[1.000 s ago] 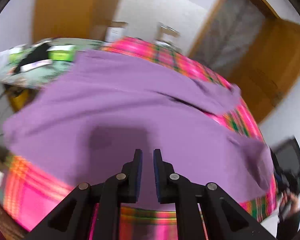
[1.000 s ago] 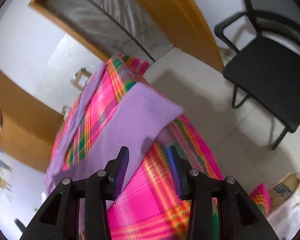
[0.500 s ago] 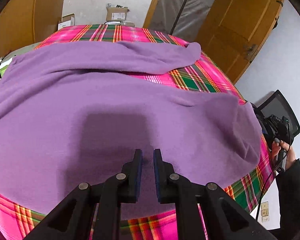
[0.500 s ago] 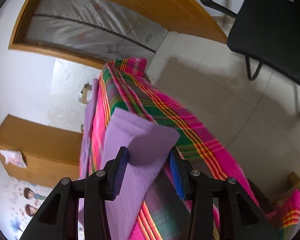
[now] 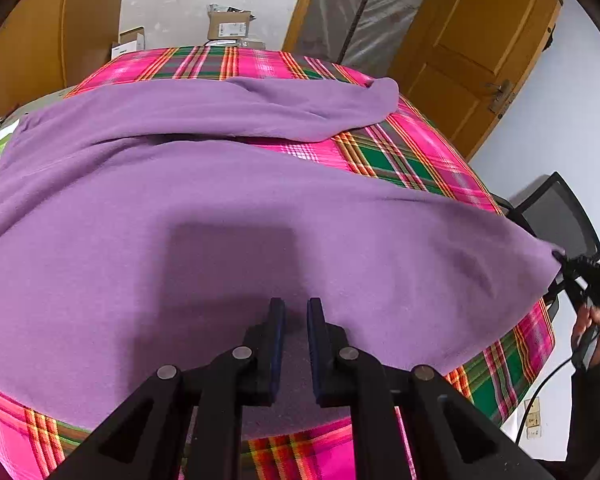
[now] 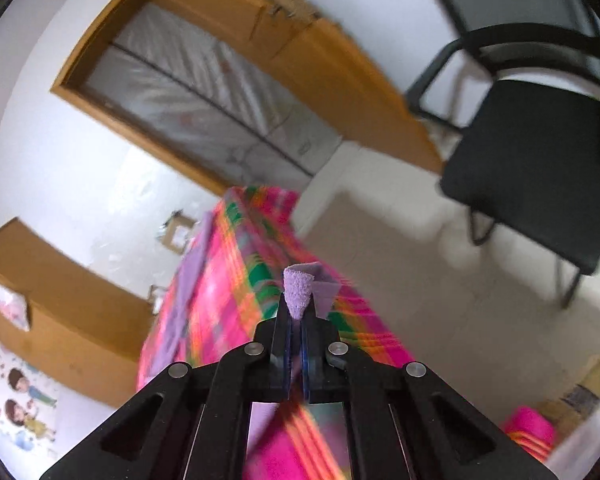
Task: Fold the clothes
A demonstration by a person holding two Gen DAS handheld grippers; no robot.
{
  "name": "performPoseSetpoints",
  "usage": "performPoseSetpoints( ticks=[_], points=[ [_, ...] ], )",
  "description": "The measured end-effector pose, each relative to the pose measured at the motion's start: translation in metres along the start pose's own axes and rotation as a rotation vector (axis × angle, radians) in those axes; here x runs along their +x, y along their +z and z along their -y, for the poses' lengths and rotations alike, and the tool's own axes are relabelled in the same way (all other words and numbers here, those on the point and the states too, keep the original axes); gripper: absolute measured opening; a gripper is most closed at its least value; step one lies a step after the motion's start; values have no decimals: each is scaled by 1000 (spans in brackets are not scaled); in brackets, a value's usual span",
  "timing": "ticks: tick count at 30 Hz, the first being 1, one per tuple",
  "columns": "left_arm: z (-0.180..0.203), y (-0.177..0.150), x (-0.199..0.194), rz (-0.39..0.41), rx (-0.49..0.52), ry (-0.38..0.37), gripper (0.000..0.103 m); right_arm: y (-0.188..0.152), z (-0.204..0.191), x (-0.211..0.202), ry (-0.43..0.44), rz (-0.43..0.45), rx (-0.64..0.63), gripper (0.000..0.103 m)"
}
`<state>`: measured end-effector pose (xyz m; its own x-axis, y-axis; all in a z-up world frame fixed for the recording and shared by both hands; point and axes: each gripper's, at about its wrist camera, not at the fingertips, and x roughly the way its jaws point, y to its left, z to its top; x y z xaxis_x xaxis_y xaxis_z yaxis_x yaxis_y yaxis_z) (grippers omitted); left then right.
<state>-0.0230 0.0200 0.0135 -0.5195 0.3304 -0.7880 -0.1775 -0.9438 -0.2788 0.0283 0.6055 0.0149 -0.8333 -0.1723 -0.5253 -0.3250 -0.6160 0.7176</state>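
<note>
A purple garment (image 5: 260,200) lies spread over a table with a pink and green plaid cloth (image 5: 400,152). One purple sleeve (image 5: 300,108) runs across the far side. My left gripper (image 5: 296,312) sits at the near hem, its fingers close together with purple fabric filling the narrow gap. At the right edge my right gripper (image 5: 580,276), held by a hand (image 5: 592,320), pinches the garment's right corner. In the right wrist view my right gripper (image 6: 298,320) is shut on that purple corner (image 6: 298,288), which sticks up between the pads above the plaid table (image 6: 228,280).
A black chair (image 6: 540,160) stands on the pale floor right of the table, also seen as a chair back (image 5: 560,216). Cardboard boxes (image 5: 228,28) sit behind the table's far end. A wooden door (image 5: 480,40) and a wooden cabinet (image 6: 60,300) line the walls.
My right gripper was open around the garment's corner and has now shut on it. The left wrist view swung round over the garment and then settled; its fingers kept the same narrow gap.
</note>
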Motion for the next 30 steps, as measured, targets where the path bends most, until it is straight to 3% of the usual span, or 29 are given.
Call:
performPoseSetpoints(
  ticks=[6,10,13,15,18,22,26,30],
  points=[
    [9,-3,-1,-10,33,-7,11,-16,26,1,-53,-65,32,7],
    [14,-5,-1,-11,48,-12,11,-14,15,-12,-107,-14,-52,18],
    [16,-5,0,-11,47,-12,11,-12,7,-21,-148,24,-115,18],
    [17,-3,2,-12,45,-14,11,-19,-28,-19,-106,14,-265,18],
    [21,-2,6,-16,50,-12,11,-51,-87,7,-6,-99,-477,24],
    [25,-2,5,-12,67,14,11,-108,-151,69,135,-329,-649,25],
    [22,-4,-1,5,70,51,11,-146,-194,117,138,-445,-788,22],
    [11,-5,-1,2,39,55,11,-154,-214,153,69,-464,-875,17]
  ],
)
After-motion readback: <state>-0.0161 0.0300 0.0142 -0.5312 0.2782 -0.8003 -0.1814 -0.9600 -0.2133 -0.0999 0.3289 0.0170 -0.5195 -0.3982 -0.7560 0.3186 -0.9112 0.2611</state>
